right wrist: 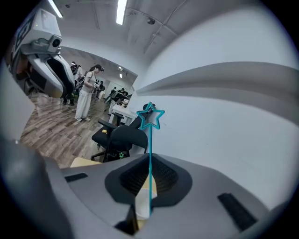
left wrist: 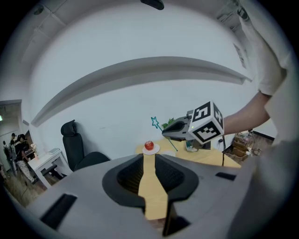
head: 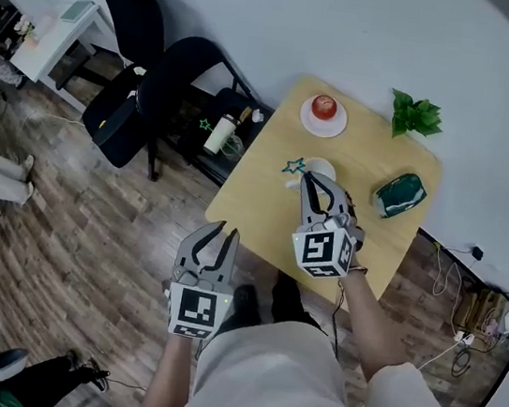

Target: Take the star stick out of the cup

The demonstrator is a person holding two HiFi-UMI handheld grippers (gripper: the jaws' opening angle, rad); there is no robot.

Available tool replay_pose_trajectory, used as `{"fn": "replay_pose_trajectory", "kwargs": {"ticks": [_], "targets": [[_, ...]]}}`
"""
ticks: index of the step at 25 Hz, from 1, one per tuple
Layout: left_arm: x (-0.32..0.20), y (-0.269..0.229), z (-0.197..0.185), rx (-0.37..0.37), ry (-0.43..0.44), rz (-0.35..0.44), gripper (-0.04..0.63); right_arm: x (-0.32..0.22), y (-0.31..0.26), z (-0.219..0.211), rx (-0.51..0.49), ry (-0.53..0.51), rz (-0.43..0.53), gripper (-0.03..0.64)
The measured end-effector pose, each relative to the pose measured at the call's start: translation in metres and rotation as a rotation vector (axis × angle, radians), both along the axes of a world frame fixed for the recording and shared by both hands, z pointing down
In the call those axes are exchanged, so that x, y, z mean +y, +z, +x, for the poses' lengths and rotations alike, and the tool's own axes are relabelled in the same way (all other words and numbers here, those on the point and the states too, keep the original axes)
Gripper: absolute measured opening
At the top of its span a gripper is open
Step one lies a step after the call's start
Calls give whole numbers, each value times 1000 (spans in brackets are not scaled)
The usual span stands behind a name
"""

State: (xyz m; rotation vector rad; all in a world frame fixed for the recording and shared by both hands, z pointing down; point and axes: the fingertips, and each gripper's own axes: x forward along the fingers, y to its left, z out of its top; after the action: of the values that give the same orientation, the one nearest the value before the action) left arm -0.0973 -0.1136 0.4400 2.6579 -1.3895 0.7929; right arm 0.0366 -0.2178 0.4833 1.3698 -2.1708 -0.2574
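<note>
Note right gripper [head: 321,191] jaws slightly apart, straddling thin teal star-topped stick [right wrist: 150,154] that stands in white cup [head: 323,168] just beyond the jaw tips. Note left gripper [head: 223,233] jaws apart on nothing, off the pale wooden table [head: 264,199] edge.

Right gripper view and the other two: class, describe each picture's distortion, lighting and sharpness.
Right gripper view: fisheye bows the wall ledge into an arc; the star stick is sharp; a ceiling light glares at the top. Left gripper view: the same bowing, black corners. Head view: even soft light, dark rim.
</note>
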Motion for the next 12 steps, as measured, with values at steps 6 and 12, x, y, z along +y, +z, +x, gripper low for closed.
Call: {"fn": "replay_pose_trajectory", "kwargs": {"ticks": [6, 12], "targets": [[17, -4, -10, 30, 68, 11, 74, 36, -19, -5, -14, 46, 25, 15], [32, -5, -18, 63, 123, 8, 74, 79, -38, -13, -75, 101, 34, 14]]}}
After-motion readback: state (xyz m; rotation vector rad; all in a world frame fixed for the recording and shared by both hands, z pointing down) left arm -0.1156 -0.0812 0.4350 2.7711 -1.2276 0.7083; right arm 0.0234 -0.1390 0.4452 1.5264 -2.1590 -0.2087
